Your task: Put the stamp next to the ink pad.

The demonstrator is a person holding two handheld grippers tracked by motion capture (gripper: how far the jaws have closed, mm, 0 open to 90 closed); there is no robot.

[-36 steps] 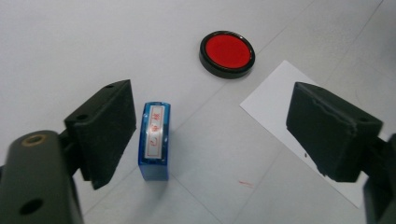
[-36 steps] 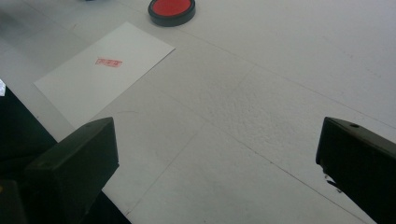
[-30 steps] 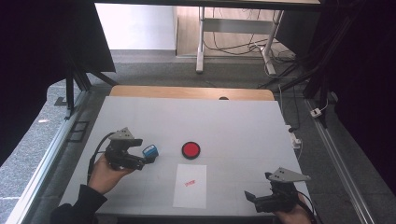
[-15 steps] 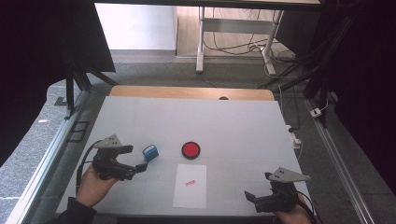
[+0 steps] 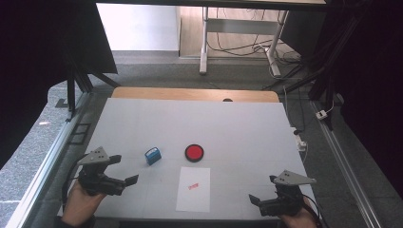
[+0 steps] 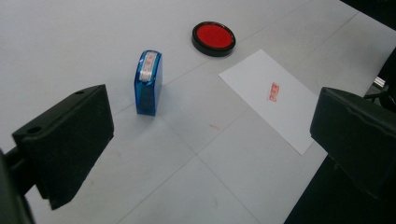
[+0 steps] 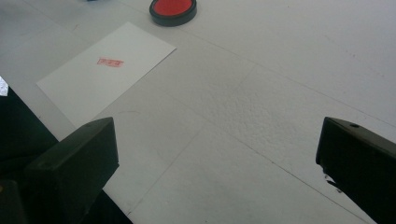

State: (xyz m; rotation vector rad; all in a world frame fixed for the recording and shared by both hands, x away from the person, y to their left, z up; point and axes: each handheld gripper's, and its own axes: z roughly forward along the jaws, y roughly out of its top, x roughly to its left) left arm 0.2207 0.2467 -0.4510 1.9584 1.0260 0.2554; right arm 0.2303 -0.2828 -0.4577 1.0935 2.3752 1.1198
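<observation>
- Jaws of the left gripper (image 5: 124, 180) stand wide with nothing between them; they have just been opening, and the gripper sits near the table's left front corner, apart from the stamp.
- Jaws of the right gripper (image 5: 266, 202) are also spread wide and empty, low at the front right edge.
- Small blue translucent plastic self-inking stamp (image 6: 149, 82) stands upright on the white table (image 5: 237, 123), just ahead of the left gripper and left of the round black ink pad with a red centre (image 5: 194, 152).
- White rectangular paper sheet (image 5: 194, 189) lies between the grippers, bearing one small red imprint (image 5: 192, 186).
- Judged step: retreat after setting the stamp down. To do it well, draw the left gripper straight back, jaws kept wide, so neither jaw clips the stamp and tips it.
</observation>
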